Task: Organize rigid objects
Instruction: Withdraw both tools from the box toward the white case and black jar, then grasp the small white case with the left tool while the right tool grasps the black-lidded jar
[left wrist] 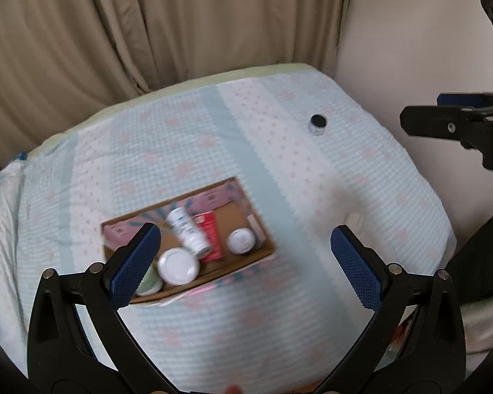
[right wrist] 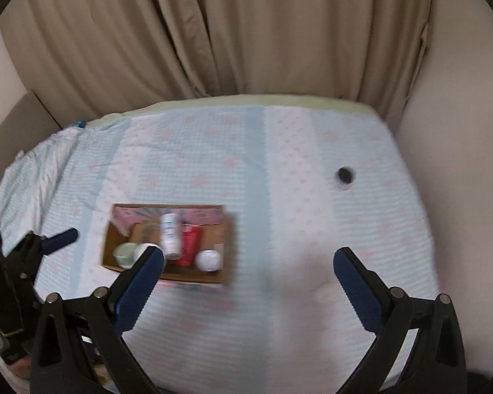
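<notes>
Cardboard, brown inside with pink printed flaps: an open box (left wrist: 187,246) sits on the bed (left wrist: 312,213), near its middle, on a pale blue and white coverlet with pink motifs. Contents noted: a white bottle (left wrist: 187,231) lying on its side, a red carton (left wrist: 210,236) just beside it, a white-lidded jar (left wrist: 178,266), a second, smaller white-lidded jar (left wrist: 241,241) and a pale green tub (left wrist: 149,284) at the near-left corner. Motion blur prevents reading any labels.

One item is outstanding: a small black-capped jar (left wrist: 318,124) stands alone on the coverlet, well apart from the box, toward the far right of the bed near the wall (left wrist: 410,49). A beige curtain (left wrist: 148,32) hangs behind the bed.

Left gripper (left wrist: 246,252): jaws spread wide, nothing between them, hovering above the near edge of the box. Right gripper (right wrist: 249,279): likewise spread and empty, hovering over bare coverlet to the right of the box.

Assessment: sorting appears largely complete, with the step in hand being collection of the last loose jar. The right gripper is the nearer. The next move would call for a reach forward and to the right, jaws straddling the jar's body, a firm pinch, then a carry to the free corner of the box. The soft bedding may let the jar tip on contact.
</notes>
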Action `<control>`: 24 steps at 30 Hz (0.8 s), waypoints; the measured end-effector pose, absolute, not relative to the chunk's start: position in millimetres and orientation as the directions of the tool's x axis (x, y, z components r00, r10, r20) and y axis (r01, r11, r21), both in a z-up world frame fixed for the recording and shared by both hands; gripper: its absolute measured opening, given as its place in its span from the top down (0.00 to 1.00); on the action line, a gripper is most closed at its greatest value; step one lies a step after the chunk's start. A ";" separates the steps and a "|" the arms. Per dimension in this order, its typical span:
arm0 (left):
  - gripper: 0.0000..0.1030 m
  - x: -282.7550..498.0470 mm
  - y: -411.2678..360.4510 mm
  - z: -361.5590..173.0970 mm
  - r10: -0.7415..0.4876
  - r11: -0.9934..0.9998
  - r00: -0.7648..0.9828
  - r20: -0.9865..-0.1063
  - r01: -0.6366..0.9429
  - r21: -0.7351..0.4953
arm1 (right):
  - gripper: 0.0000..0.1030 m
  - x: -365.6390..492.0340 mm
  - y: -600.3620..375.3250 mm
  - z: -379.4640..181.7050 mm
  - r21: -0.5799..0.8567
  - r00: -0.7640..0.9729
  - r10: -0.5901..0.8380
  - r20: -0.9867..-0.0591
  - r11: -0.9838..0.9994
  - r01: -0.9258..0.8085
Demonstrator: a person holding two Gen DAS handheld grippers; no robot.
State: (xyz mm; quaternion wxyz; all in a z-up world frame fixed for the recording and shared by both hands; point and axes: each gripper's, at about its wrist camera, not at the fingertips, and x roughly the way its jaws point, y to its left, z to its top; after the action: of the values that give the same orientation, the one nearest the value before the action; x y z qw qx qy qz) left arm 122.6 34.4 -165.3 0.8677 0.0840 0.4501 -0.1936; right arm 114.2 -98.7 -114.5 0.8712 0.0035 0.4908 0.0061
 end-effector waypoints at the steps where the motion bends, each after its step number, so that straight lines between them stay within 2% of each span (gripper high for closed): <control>1: 0.00 120.7 21.0 -164.0 -0.260 0.912 0.522 -0.813 0.410 -0.029 | 0.00 115.1 -111.3 -111.1 -0.005 0.524 0.006 -0.852 1.000 -0.019; 5: 0.00 117.6 -44.6 -165.1 -0.224 0.922 0.526 -0.820 0.386 -0.005 | 0.00 124.1 -176.0 -103.1 -0.027 0.537 0.020 -0.844 0.997 -0.079; 11: 0.00 120.0 -122.7 -193.1 -0.223 0.926 0.471 -0.854 0.377 -0.034 | 0.00 150.8 -257.6 -114.0 -0.018 0.527 0.084 -0.846 0.982 -0.186; 17: 0.00 126.3 -176.6 -257.9 -0.224 0.900 0.377 -0.899 0.434 -0.042 | 0.00 189.4 -304.9 -152.4 -0.007 0.487 0.128 -0.864 0.964 -0.266; 24: 0.05 136.5 -221.7 -355.7 -0.232 0.818 0.284 -0.930 0.575 -0.028 | 0.00 236.1 -342.0 -229.5 -0.012 0.482 0.158 -0.862 0.944 -0.329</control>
State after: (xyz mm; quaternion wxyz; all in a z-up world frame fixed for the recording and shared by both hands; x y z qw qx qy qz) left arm 136.5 -221.7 -355.7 0.7854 0.1587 0.5403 -0.2569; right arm 236.1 -342.0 -229.5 0.8564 -0.0879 0.4885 0.1422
